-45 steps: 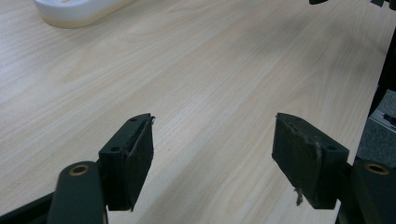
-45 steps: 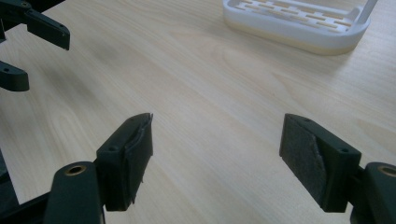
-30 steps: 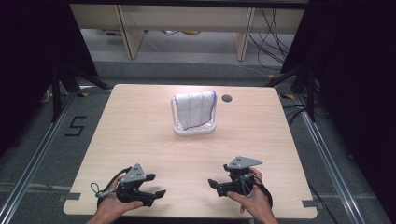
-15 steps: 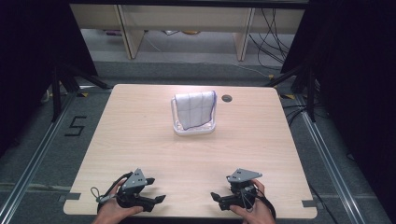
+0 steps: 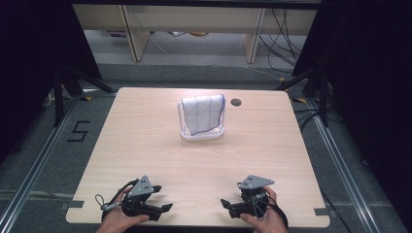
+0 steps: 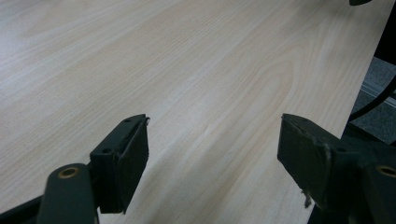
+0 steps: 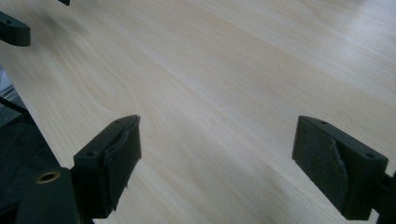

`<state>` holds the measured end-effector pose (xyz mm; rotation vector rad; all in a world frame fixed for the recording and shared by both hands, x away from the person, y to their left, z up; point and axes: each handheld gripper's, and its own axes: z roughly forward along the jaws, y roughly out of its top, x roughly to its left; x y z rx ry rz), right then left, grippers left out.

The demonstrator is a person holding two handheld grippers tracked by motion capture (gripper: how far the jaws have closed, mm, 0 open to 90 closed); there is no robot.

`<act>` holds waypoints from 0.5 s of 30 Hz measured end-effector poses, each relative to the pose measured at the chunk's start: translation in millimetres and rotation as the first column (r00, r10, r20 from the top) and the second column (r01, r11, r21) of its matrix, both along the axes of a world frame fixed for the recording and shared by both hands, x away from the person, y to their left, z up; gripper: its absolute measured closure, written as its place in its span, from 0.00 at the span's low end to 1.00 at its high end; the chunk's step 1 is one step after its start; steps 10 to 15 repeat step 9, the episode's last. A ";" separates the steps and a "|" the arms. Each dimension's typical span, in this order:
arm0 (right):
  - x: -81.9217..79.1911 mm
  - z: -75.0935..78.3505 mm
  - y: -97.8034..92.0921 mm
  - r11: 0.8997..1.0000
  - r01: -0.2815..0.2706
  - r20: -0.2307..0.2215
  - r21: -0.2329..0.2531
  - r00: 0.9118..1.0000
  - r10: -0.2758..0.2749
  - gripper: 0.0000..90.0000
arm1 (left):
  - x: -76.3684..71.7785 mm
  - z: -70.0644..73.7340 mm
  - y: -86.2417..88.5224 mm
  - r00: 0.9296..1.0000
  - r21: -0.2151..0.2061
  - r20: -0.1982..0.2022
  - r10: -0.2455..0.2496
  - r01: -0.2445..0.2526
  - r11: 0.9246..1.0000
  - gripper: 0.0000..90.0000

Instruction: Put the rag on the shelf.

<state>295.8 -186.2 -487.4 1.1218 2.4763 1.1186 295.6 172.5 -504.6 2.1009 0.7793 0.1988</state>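
The white checked cloth (image 5: 202, 114) hung draped over a small white rack (image 5: 202, 133), well beyond both tools. Left tool (image 5: 165, 208) and right tool (image 5: 226, 203) sat wide open, empty, at the light wooden counter's (image 5: 145, 145) near edge, probably staged for reaching.

Overhead light is falling evenly on the pale wooden bench (image 5: 145, 141), with the surroundings lying dark.
In both gripper views the black jaws are showing soft, slightly blurred edges and casting faint shadows on the grain.
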 end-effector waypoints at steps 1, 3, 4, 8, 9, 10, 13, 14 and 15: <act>0.0 0.0 0.1 1.000 0.002 -0.001 0.001 1.000 -0.002 0.18 | 0.7 1.0 1.7 1.000 0.024 0.002 -0.013 0.013 1.000 0.27; 0.1 0.1 0.0 1.000 0.007 -0.002 0.000 1.000 -0.007 0.18 | 1.4 1.1 2.5 1.000 0.037 0.007 -0.014 0.014 0.999 0.27; 0.1 0.1 0.0 1.000 0.007 -0.002 0.000 1.000 -0.007 0.18 | 1.4 1.1 2.5 1.000 0.037 0.007 -0.014 0.014 0.999 0.27; 1.4 -0.7 -0.9 1.000 0.009 0.011 -0.006 1.000 -0.009 0.18 | 1.2 -1.0 0.4 1.000 0.010 -0.001 0.004 -0.004 1.000 0.26; 1.4 -0.7 -0.9 1.000 0.009 0.011 -0.006 1.000 -0.009 0.18 | 1.2 -1.0 0.4 1.000 0.010 -0.001 0.004 -0.004 1.000 0.26; 1.4 -0.7 -0.9 1.000 0.009 0.011 -0.006 1.000 -0.009 0.18 | 1.2 -1.0 0.4 1.000 0.010 -0.001 0.004 -0.004 1.000 0.26; 1.4 -0.7 -0.9 1.000 0.009 0.011 -0.006 1.000 -0.009 0.18 | 1.2 -1.0 0.4 1.000 0.010 -0.001 0.004 -0.004 1.000 0.26; 1.4 -0.7 -0.9 1.000 0.009 0.011 -0.006 1.000 -0.009 0.18 | 1.2 -1.0 0.4 1.000 0.010 -0.001 0.004 -0.004 1.000 0.26; 1.4 -0.7 -0.9 1.000 0.009 0.011 -0.006 1.000 -0.009 0.18 | 1.2 -1.0 0.4 1.000 0.010 -0.001 0.004 -0.004 1.000 0.26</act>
